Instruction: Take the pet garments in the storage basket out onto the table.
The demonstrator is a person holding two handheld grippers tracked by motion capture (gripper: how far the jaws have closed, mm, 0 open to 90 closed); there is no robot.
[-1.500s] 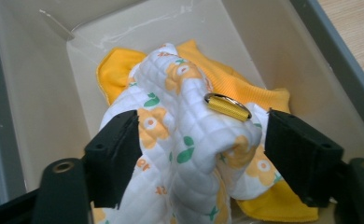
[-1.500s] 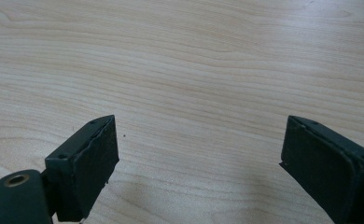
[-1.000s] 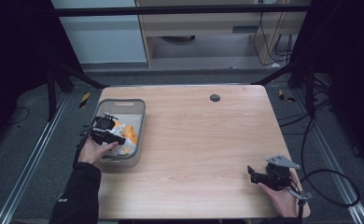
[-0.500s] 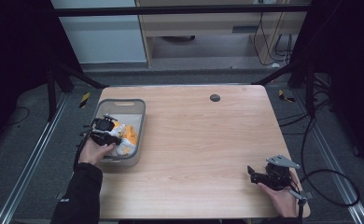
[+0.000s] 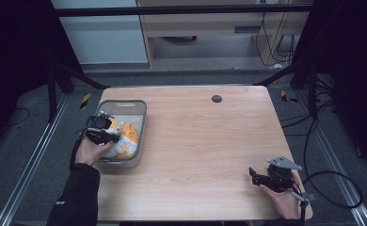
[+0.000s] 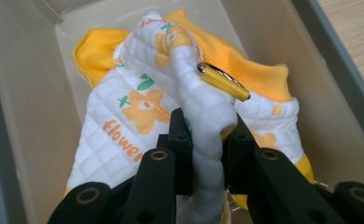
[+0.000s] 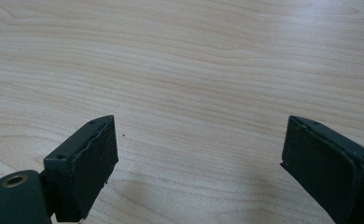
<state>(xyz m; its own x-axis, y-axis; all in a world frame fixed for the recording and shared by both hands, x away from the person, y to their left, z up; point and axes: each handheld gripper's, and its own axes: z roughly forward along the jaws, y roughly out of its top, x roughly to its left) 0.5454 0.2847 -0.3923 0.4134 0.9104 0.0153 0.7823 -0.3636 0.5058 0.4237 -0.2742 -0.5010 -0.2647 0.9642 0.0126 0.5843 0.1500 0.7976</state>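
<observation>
The left tool point(image 6: 207, 140) has just been closing and now pinches a raised fold of the flowered cloth point(image 6: 138, 107) inside the grey bin point(image 5: 141, 123), so the lift goes straight up. The right tool point(image 7: 199, 158) rests with jaws spread over the bare table point(image 5: 205, 141), well apart from the bin.

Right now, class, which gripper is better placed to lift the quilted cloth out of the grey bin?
Left. The left gripper is shut on the quilted cloth in the grey bin; the right gripper stands open over bare table.

Quilted cloth mitt point(image 6: 138, 116) – matt wood table point(image 5: 210, 141).
</observation>
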